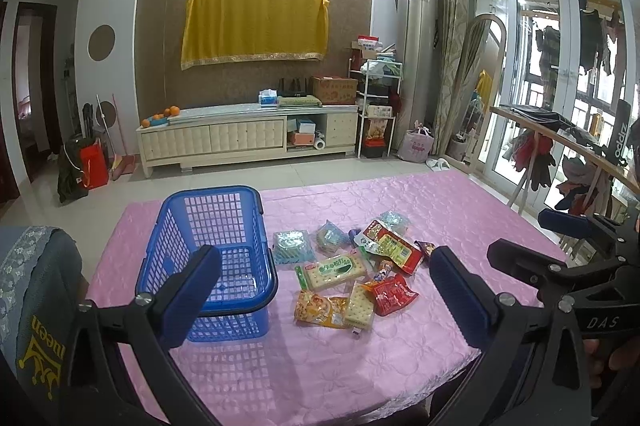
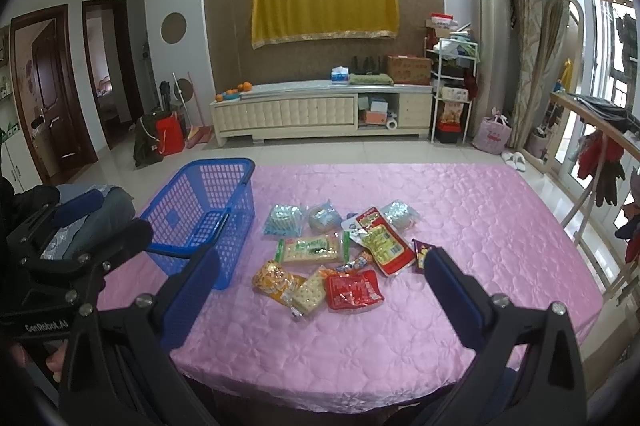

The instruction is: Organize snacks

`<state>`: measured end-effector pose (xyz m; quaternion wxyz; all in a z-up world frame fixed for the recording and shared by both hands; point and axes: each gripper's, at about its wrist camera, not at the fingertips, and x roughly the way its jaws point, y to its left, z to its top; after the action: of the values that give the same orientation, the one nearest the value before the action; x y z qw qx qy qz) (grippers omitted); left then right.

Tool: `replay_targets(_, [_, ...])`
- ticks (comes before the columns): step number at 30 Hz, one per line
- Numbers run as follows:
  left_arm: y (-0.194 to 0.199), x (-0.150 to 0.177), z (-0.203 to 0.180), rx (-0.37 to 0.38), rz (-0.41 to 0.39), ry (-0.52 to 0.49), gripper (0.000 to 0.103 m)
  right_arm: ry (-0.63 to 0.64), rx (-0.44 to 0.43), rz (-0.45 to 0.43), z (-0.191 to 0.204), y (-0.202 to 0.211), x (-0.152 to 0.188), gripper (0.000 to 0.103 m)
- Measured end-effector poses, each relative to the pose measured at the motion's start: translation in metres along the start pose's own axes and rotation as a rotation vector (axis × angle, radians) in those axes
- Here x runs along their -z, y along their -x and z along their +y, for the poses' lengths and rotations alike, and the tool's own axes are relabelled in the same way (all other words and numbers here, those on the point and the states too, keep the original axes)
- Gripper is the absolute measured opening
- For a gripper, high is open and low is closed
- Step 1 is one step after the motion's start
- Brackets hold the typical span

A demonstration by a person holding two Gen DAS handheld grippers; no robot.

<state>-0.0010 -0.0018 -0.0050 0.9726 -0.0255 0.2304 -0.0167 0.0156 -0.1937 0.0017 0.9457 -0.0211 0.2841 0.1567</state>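
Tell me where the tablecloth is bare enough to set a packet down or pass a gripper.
Free: the wide strip of pink tablecloth right of the snack pile, and the near strip between the pile and the table's front edge. Crowded: the centre, where packets overlap, and the narrow gap between the blue basket and the nearest packets.

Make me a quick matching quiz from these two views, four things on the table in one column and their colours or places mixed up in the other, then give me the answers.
Things:
1. basket
2. tablecloth
3. green-label cracker pack
4. left gripper

Descriptions:
A. pink
B. lying in the snack pile
C. open, holding nothing
D. blue, left of the snacks

Pairs: 1-D, 2-A, 3-B, 4-C
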Motion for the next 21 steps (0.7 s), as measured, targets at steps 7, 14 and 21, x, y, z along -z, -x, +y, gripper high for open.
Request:
replay_targets(7, [0.0002,0.0005,-0.0001,-0.001,0.0,-0.001,0.103,-0.001,-0.002,0.0,-0.0005,-0.0003,0.0006,0.103])
replay_targets(14, [-0.0004,-0.0002,0.0002,0.001,0.001,0.0,0.103,0.001,-0.001,0.004,-0.0005,-0.0011,0.0009,0.103])
replay_targets(21, [0.0001,-0.0001,0.0001,0.002,0.002,0.001,0.103,0.002,-0.002,0.007,-0.0011,-0.0013,0.0017,0.103])
